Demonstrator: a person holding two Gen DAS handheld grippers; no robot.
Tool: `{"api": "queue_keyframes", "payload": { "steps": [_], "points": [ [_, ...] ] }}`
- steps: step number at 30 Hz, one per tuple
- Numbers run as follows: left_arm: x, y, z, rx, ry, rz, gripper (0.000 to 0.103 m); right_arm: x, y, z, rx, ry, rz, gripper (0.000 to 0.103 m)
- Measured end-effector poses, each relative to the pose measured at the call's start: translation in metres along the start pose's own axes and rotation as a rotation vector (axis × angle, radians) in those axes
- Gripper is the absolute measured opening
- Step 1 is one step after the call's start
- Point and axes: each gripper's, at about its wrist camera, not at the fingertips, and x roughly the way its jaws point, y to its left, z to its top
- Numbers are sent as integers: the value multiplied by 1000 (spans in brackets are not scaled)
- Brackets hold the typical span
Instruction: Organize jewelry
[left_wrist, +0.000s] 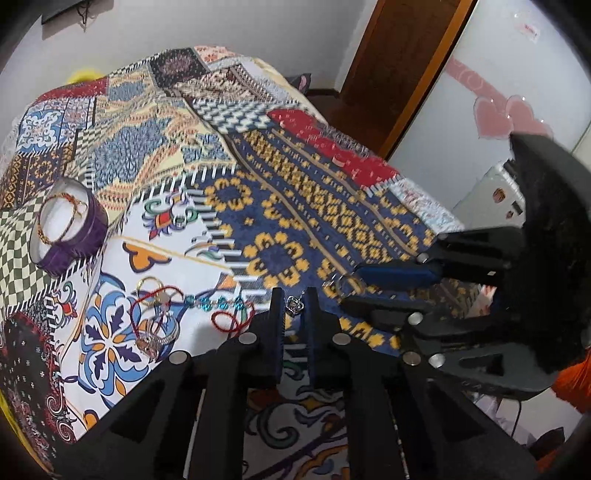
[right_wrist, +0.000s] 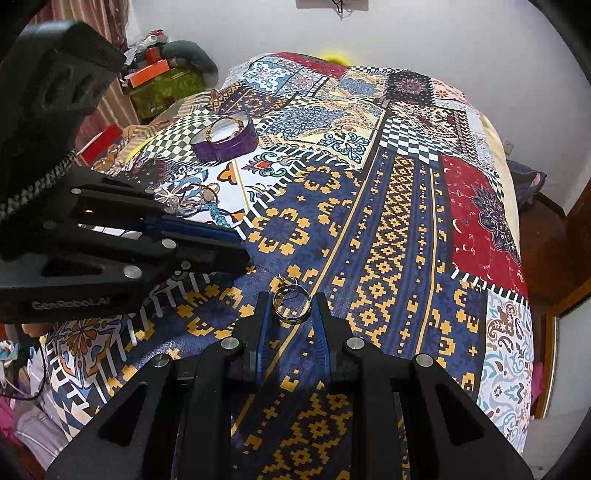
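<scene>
**Two rings held above the patchwork bedspread**

Where the casing of the left gripper (right_wrist: 236, 243) shows in the right wrist view, pale raised letters read roughly "GenRobot.AI", the only writing I can make out. That left gripper (left_wrist: 294, 308) pinches a small silver ring with a heart-shaped setting (left_wrist: 294, 306) between its tips, setting turned toward the camera. The right gripper (right_wrist: 290, 306) clamps a plain silver ring (right_wrist: 290, 304) across its width, the hoop lying nearly flat with its opening facing up. Both rings hang just above the blue-and-yellow patch of the bedspread (right_wrist: 388, 236).

Farther up the bed sits a purple tin (left_wrist: 70, 225), open side up, with a gold chain bracelet (left_wrist: 61, 218) draped on its white lining. Near it a small heap of jewelry (left_wrist: 162, 321) lies on the white patch: red cord, a turquoise bead strand stretched toward the left gripper, and some rings.
</scene>
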Motion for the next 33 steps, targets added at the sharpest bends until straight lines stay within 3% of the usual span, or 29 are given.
{"api": "queue_keyframes", "payload": {
  "steps": [8,13,33],
  "points": [
    [-25,-5,13,-41,-77,-82,8,-1,4,5,1,0,8,20],
    [-42,0,15,-63,-119,-87,8,-2,14,10,-9,-5,34,20],
    [-127,100,-19,-196,-277,173,8,-13,59,76,-65,-114,25,20]
  ]
}}
